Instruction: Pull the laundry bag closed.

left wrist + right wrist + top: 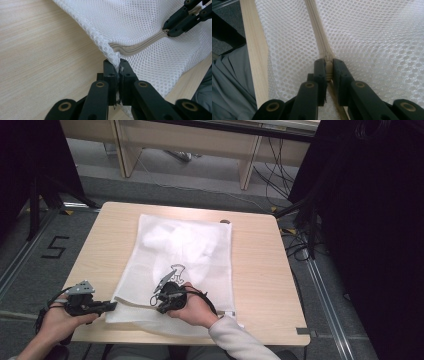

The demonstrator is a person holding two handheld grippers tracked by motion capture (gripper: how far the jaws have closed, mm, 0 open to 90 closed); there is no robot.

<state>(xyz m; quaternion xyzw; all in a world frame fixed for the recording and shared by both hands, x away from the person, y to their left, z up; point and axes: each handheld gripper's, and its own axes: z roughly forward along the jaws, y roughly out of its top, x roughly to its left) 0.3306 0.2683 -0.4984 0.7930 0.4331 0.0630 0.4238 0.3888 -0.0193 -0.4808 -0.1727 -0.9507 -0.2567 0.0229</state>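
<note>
1. The white things inside the mesh bag [182, 265] are blurred through the netting in the high view; what they are cannot be told, and a dark printed mark sits just ahead of the right gripper [161, 306].
2. The right hand [195, 309] covers much of that gripper's body.
3. The bag lies flat on the table [260, 270], its near edge by the person's side.
4. The left gripper [117, 72] is clamped on the bag's near left corner, mesh pinched between its pads.
5. The right gripper is closed on the zipper [322, 47], at the slider, farther right along the bag's near edge.
</note>
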